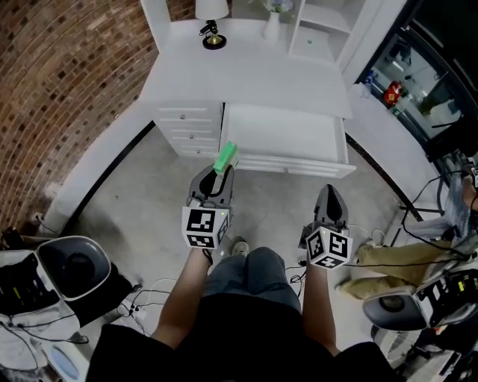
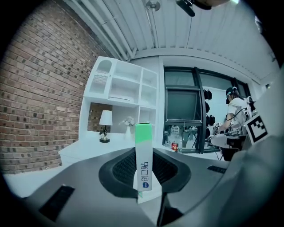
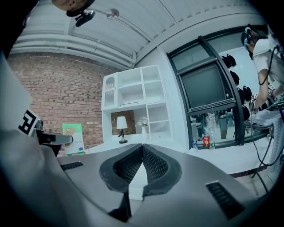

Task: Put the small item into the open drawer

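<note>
A small green and white box point(image 1: 225, 157) sticks up from my left gripper point(image 1: 216, 179), whose jaws are shut on it just in front of the open white drawer point(image 1: 287, 142). In the left gripper view the box point(image 2: 143, 155) stands upright between the black pads point(image 2: 122, 170), its green end on top. My right gripper point(image 1: 329, 203) hangs lower and to the right, over the floor, with its jaws closed together and nothing between them point(image 3: 142, 166). From the right gripper view the box point(image 3: 73, 138) shows at the far left, held by the other gripper.
The drawer belongs to a white desk point(image 1: 246, 74) with a small lamp point(image 1: 212, 22), a vase point(image 1: 272, 22) and a shelf unit point(image 1: 321, 26) on it. A brick wall point(image 1: 67, 89) runs along the left. A chair point(image 1: 71, 268) and cables lie at the lower left; equipment and a person stand at the right.
</note>
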`<state>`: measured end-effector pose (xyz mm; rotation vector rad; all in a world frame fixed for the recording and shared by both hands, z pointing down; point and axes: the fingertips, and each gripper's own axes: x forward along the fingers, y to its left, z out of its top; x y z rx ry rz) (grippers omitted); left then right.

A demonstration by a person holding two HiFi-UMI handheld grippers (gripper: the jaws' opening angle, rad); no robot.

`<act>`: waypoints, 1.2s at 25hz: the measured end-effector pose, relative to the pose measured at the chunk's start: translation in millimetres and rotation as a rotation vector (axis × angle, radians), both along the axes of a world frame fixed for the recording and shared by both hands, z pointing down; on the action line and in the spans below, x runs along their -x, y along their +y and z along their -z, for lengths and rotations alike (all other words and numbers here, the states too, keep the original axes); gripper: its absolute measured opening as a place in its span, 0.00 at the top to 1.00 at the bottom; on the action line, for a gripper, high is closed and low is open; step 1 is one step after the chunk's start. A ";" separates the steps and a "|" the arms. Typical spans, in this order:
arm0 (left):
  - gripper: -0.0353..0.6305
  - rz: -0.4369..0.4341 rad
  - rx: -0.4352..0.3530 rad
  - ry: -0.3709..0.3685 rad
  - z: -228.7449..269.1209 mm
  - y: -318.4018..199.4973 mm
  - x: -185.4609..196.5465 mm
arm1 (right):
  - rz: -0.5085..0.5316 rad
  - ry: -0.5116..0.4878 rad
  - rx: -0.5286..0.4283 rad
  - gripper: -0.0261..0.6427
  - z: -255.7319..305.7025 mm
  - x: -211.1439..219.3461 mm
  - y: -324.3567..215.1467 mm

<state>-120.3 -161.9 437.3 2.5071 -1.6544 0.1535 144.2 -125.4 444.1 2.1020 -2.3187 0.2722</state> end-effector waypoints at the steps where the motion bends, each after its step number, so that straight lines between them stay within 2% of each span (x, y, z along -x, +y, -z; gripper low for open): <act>1: 0.81 -0.007 0.003 -0.002 0.2 -1.9 -2.1 | -0.005 -0.002 0.002 0.96 0.0 -1.2 -1.2; 9: 0.81 -0.015 0.003 -0.004 -2.6 -17.1 -9.0 | -0.006 -0.013 -0.003 0.96 -4.0 -2.9 -13.2; 21: 0.81 0.047 0.025 -0.020 5.2 -89.0 -56.6 | 0.096 -0.021 0.012 0.96 4.7 -40.4 -107.5; 30: 0.81 0.069 0.022 -0.037 5.6 -128.0 -65.4 | 0.149 -0.025 0.007 0.96 4.6 -38.0 -160.8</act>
